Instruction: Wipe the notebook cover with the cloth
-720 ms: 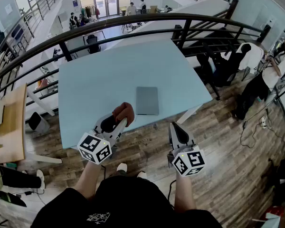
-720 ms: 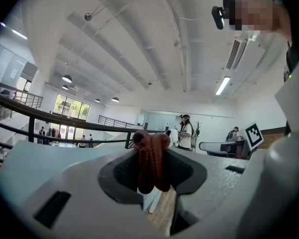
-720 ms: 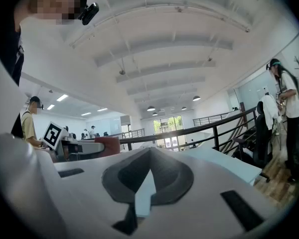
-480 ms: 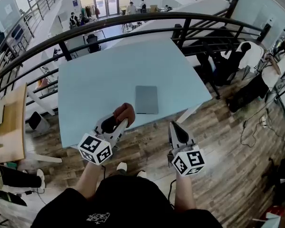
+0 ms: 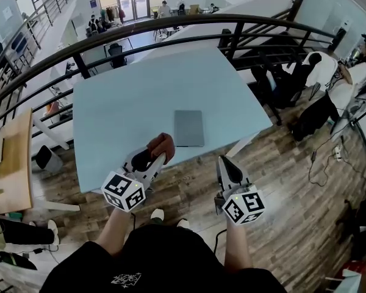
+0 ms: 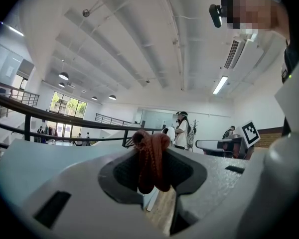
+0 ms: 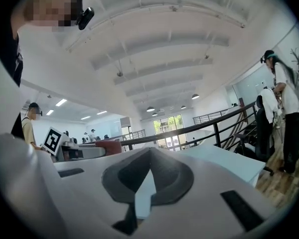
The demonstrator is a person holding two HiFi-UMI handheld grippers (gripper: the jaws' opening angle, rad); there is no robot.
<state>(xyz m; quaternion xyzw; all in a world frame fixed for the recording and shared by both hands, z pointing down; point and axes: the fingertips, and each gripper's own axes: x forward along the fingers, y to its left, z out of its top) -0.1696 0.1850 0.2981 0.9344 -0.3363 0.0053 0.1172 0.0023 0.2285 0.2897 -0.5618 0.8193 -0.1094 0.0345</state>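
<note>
Two grippers hang at the blue table's (image 5: 122,96) near edge: left gripper (image 5: 156,157) pinches the rust-red cloth (image 5: 161,143), right gripper (image 5: 224,162) closed, empty; grey notebook (image 5: 188,128) lies flat beside the cloth

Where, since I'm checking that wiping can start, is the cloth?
Head view: the cloth is pinched in the left tool above the table, just left of the notebook.

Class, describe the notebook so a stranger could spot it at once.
Start at the large pale blue table beside the curved black railing. Near its front edge lies the notebook, flat and closed. It is the only grey rectangle there; the red-brown cloth beside it is bunched in the left tongs.
</note>
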